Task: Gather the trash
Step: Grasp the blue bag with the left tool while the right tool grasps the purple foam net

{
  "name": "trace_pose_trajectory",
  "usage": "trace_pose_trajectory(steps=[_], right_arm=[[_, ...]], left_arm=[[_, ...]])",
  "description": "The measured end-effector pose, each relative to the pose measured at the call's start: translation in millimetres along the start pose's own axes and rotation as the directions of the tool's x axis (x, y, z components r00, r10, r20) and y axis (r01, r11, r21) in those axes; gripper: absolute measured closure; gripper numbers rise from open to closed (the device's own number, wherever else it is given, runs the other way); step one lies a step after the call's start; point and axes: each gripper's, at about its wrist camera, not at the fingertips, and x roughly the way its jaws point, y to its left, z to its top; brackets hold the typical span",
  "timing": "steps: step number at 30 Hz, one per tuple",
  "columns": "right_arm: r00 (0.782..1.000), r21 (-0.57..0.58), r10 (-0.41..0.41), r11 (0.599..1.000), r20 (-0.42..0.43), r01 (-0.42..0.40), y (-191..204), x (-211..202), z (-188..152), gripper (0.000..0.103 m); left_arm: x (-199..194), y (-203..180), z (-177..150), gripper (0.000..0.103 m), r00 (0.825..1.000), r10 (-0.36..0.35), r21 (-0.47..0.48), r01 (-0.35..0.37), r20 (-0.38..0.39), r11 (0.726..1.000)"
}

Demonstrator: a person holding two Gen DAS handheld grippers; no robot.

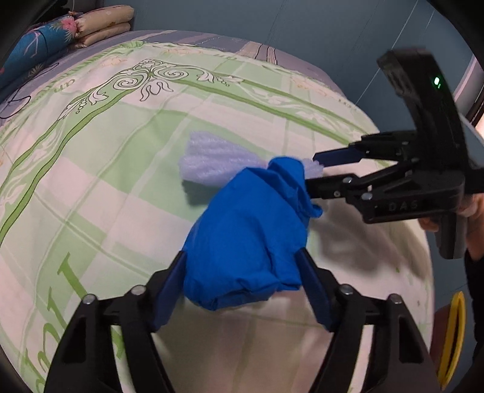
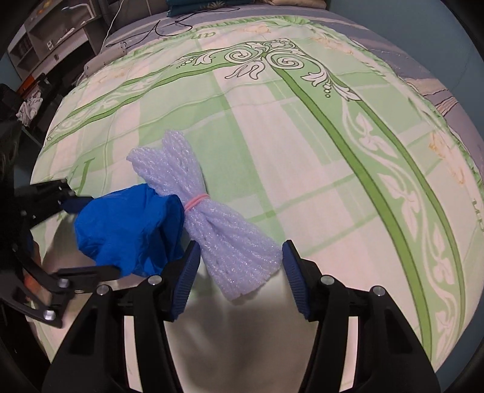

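A crumpled blue plastic bag [image 1: 245, 238] sits between the fingers of my left gripper [image 1: 243, 269], which press against its sides just above the bed. The bag also shows in the right wrist view [image 2: 127, 229]. A white foam net bundle [image 2: 211, 217] tied with a pink rubber band [image 2: 196, 201] lies on the bed, one end tucked at the bag's mouth. My right gripper [image 2: 240, 266] is open, its fingers on either side of the bundle's near end. In the left wrist view the right gripper [image 1: 314, 172] comes in from the right at the bundle [image 1: 208, 161].
A green and pink patterned bedspread [image 2: 302, 145] covers the bed. Folded blankets [image 1: 75, 27] lie at the far left corner. A cable [image 2: 169, 27] and a power strip [image 2: 106, 57] lie at the far edge. Shelves [image 2: 51, 33] stand beyond. A yellow ring-shaped object [image 1: 453, 332] is at the right.
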Motion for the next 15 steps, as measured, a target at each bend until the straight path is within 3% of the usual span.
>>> trace_pose_trajectory(steps=[8, 15], right_arm=[[1.000, 0.001, -0.014, 1.000, 0.002, 0.014, 4.4, 4.5, -5.2, 0.058], [0.996, -0.043, -0.094, 0.995, -0.005, 0.094, 18.2, 10.2, -7.5, 0.068]], left_arm=[[1.5, -2.4, -7.1, 0.082, 0.999, 0.033, 0.019, -0.033, 0.003, 0.999], [-11.5, -5.0, -14.0, 0.090, 0.999, 0.050, 0.034, -0.050, 0.012, 0.998]])
